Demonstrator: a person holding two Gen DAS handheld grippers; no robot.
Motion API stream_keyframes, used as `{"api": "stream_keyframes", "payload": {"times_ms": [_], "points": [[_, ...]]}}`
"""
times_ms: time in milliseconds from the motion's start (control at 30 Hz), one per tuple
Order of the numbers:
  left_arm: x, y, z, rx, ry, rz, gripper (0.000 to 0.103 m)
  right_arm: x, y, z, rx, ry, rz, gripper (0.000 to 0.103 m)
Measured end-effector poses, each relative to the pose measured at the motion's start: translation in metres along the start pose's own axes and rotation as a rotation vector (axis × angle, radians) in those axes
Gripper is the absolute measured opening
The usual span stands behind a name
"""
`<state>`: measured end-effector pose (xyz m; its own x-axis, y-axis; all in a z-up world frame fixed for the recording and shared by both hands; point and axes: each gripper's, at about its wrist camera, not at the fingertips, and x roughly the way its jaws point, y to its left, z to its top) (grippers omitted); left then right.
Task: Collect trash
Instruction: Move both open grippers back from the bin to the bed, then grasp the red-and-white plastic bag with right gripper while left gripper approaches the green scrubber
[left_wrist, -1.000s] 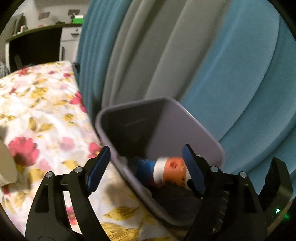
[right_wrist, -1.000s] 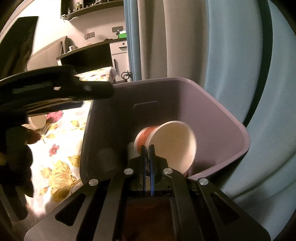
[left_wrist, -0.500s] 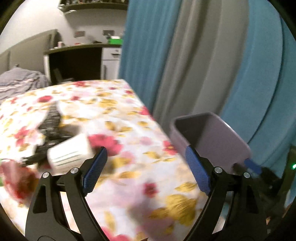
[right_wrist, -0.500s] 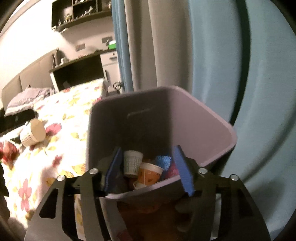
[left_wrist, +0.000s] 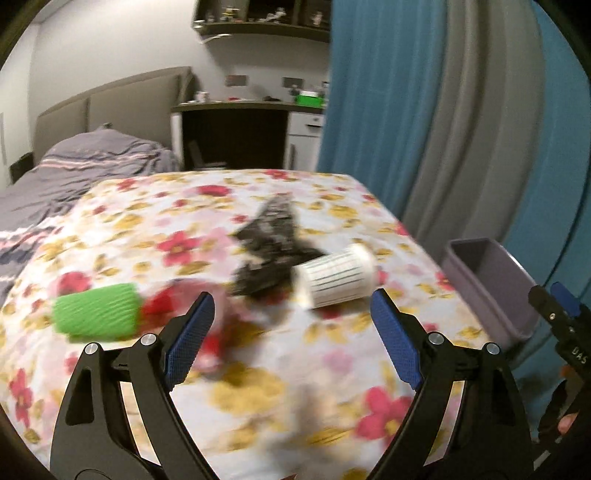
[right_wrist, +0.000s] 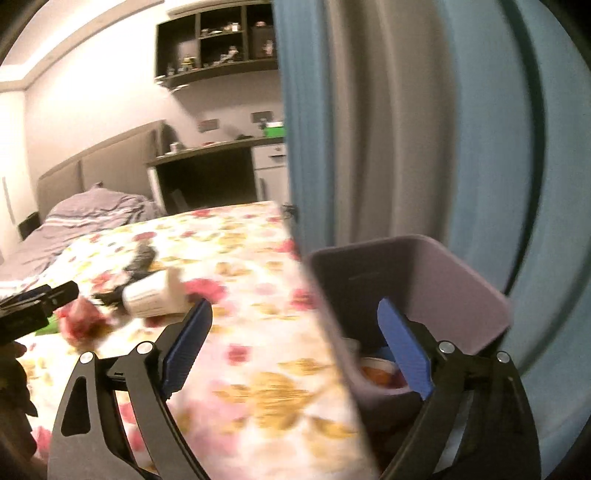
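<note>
My left tongs (left_wrist: 290, 332) gape empty over the floral bedspread (left_wrist: 258, 387), my right tongs (right_wrist: 295, 339) have just sprung wide, empty, by the mauve plastic bin (right_wrist: 461, 280).

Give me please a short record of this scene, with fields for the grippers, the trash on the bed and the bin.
left gripper: open, empty
right gripper: jaws just opened, nothing between them
bin: purple, beside the bed, cups inside
trash on bed: white cup on its side, black wrapper, green cup
</note>
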<state>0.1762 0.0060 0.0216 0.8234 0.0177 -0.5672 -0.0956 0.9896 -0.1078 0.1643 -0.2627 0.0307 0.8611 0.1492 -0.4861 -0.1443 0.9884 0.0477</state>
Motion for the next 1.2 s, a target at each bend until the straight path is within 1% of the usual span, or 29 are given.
{"api": "stream_keyframes", "payload": {"times_ms": [167, 267, 367, 567, 767, 867, 967, 1200], "points": [[-0.02, 0.059, -0.012, -0.062, -0.019, 0.091, 0.085, 0.004, 0.055, -0.005, -0.059, 0.009, 0.083, 0.089], [-0.026, 0.085, -0.019, -0.093, -0.017, 0.137, 0.085, 0.009, 0.089, -0.009, -0.086, 0.023, 0.133, 0.089], [-0.03, 0.116, -0.026, -0.131, -0.007, 0.171, 0.085, 0.017, 0.123, -0.013, -0.11, 0.048, 0.182, 0.089], [-0.037, 0.158, -0.037, -0.173, -0.006, 0.219, 0.085, 0.034, 0.18, -0.023, -0.165, 0.092, 0.246, 0.089], [-0.043, 0.198, -0.044, -0.237, -0.009, 0.243, 0.085, 0.053, 0.222, -0.027, -0.18, 0.142, 0.291, 0.089], [-0.045, 0.213, -0.044, -0.248, -0.013, 0.255, 0.085, 0.066, 0.236, -0.027, -0.17, 0.174, 0.299, 0.089], [-0.046, 0.223, -0.042, -0.256, -0.018, 0.25, 0.085, 0.078, 0.246, -0.029, -0.16, 0.202, 0.302, 0.089], [-0.037, 0.236, -0.038, -0.276, -0.006, 0.229, 0.085, 0.099, 0.255, -0.034, -0.11, 0.267, 0.327, 0.078]]}}
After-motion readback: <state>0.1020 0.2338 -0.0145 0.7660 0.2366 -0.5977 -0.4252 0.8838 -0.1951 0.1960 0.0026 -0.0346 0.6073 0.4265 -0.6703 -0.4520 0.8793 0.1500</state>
